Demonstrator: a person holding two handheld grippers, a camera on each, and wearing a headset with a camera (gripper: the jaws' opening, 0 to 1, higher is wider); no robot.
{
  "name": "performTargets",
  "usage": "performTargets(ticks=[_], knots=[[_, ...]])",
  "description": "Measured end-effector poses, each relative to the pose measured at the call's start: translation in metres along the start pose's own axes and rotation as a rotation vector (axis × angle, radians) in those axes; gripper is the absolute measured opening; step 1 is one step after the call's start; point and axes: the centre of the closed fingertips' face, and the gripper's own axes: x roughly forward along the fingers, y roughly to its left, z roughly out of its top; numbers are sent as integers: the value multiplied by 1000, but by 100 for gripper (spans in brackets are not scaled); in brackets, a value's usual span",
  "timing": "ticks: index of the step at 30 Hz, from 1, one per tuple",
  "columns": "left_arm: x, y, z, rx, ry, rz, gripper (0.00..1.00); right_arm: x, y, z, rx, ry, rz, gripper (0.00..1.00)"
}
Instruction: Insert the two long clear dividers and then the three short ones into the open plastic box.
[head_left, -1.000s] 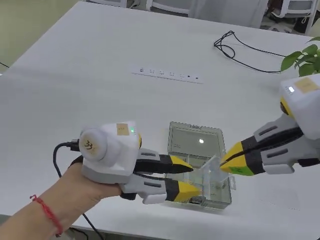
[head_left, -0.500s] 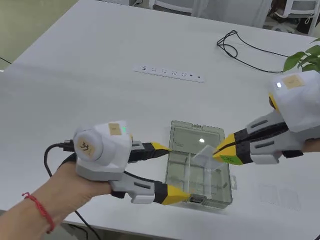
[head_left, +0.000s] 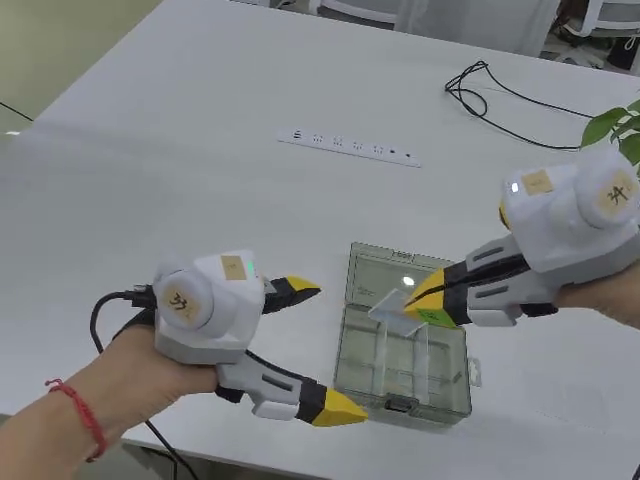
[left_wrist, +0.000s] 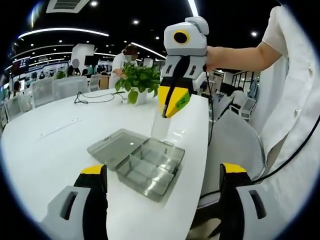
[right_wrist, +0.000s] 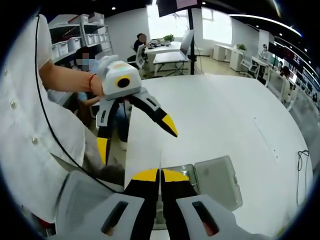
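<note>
The open clear plastic box (head_left: 440, 385) lies near the table's front edge, its lid (head_left: 392, 274) folded back flat. Thin clear partitions stand inside it. My right gripper (head_left: 422, 304) comes in from the right, shut on a clear divider (head_left: 393, 311) held tilted just above the box's far half. In the right gripper view the divider (right_wrist: 160, 159) shows edge-on as a thin line between the shut jaws. My left gripper (head_left: 322, 350) is wide open to the left of the box, holding nothing. From the left gripper view, the box (left_wrist: 150, 167) sits between its jaws, with the right gripper (left_wrist: 173, 102) above it.
A white power strip (head_left: 350, 148) lies mid-table beyond the box. A black cable (head_left: 490, 95) loops at the far right, beside a green plant (head_left: 612, 125). The table's front edge (head_left: 420, 468) runs just below the box. People sit at desks in the background.
My left gripper has opened wider and drawn back left, off the box. My right gripper has carried the divider left and further over the box.
</note>
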Motion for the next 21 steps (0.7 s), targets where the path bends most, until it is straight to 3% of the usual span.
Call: performTargets(ticks=[8,11,21], knots=[[1,8,-8,-11,14,19,100,24,-12,-10,4,-7,1,3],[1,9,-11,-11,22,20,100,37,-19,-24,10,-3,5,3],[3,13,-9,-30,1,23,100,55,-33,-45,49,20,-3,3]])
